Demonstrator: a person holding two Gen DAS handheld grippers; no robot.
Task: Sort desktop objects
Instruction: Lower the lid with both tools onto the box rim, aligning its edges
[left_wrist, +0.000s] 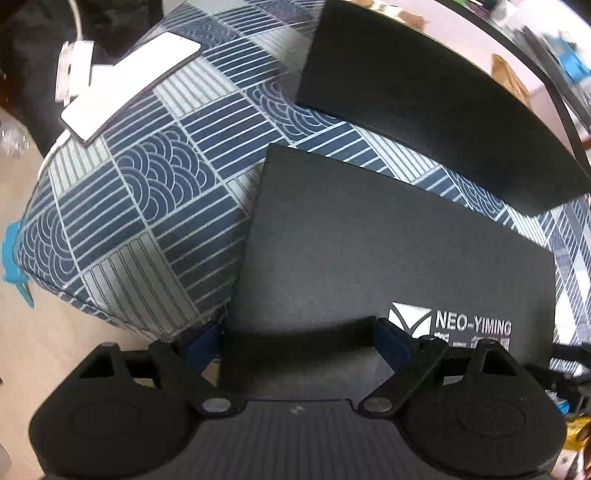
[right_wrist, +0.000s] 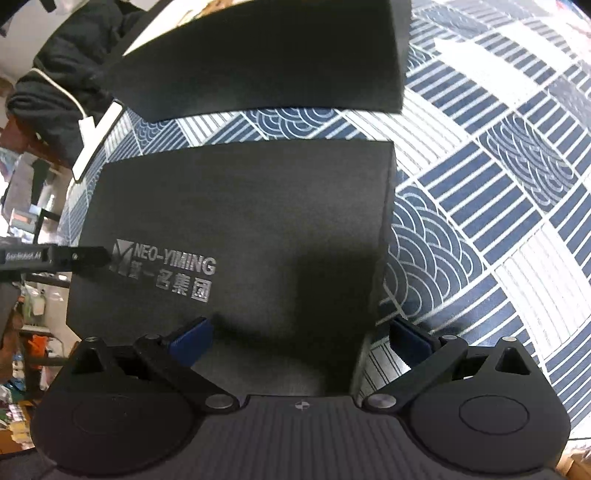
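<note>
I judge the sorting barely begun: the branded black box (left_wrist: 388, 251) lies flat on the patterned bench (left_wrist: 147, 206), near its front edge, a second plain black box (left_wrist: 424, 96) sits just behind it, and a white phone (left_wrist: 129, 81) rests toward the far left corner. My left gripper (left_wrist: 295, 343) and right gripper (right_wrist: 299, 339) both stand released, fingers spread, each straddling a near corner of the branded box without clamping it.

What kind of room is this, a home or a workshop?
Probably a lived-in room at home, though I can't be sure. A patterned blue tablecloth covers the table, a dark jacket hangs behind it, and cluttered shelves line the edge.
</note>
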